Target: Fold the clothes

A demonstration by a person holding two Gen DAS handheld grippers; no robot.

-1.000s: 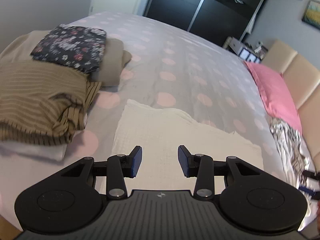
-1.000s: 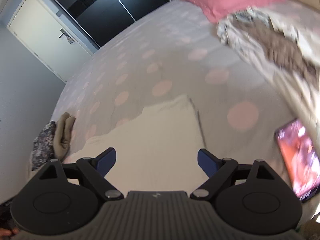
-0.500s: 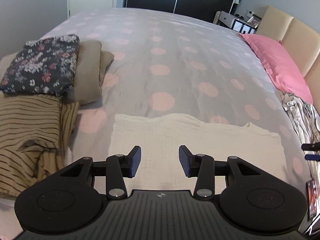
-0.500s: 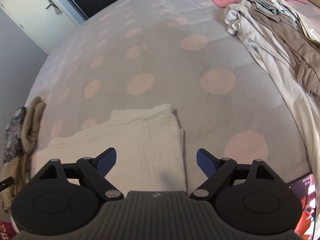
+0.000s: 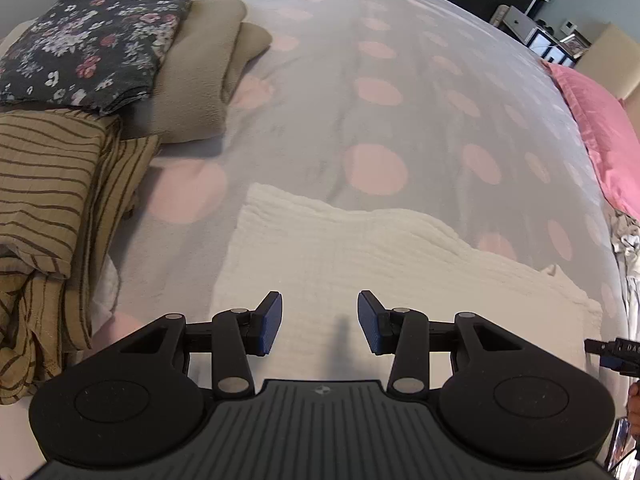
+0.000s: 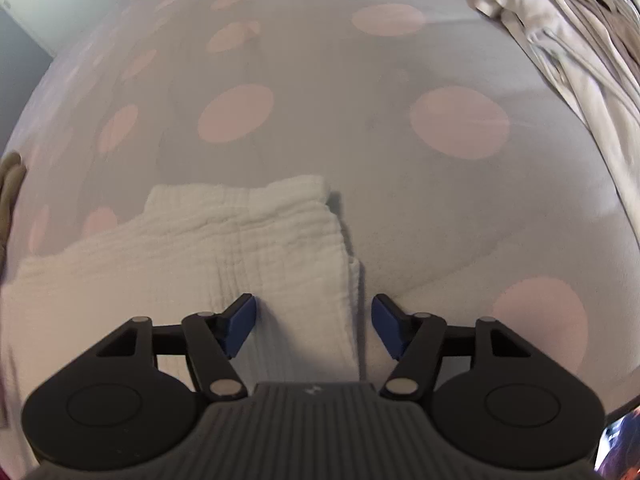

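Observation:
A white textured cloth [image 5: 360, 256] lies folded flat on the grey bedspread with pink dots [image 5: 400, 100]. My left gripper [image 5: 319, 322] hovers open just above the cloth's near middle, nothing between its blue pads. In the right wrist view the same white cloth [image 6: 224, 248] shows its layered right edge. My right gripper [image 6: 313, 326] is open and low, its jaws straddling that right edge, the left pad over the cloth and the right pad over the bedspread [image 6: 460, 220]. The tip of the right gripper shows at the right border of the left wrist view.
Folded clothes are stacked at the left: a dark floral piece [image 5: 96, 36], a tan one [image 5: 200, 72], a brown striped one [image 5: 44, 184]. A pink pillow [image 5: 600, 136] lies far right. Loose beige garments [image 6: 568, 36] are heaped at the right. A lit phone screen [image 6: 616, 448] lies near the bed's edge.
Both grippers have dropped closer to the white cloth. The right gripper has shifted over the cloth's right edge and its jaws have narrowed somewhat. The cloth itself has not moved.

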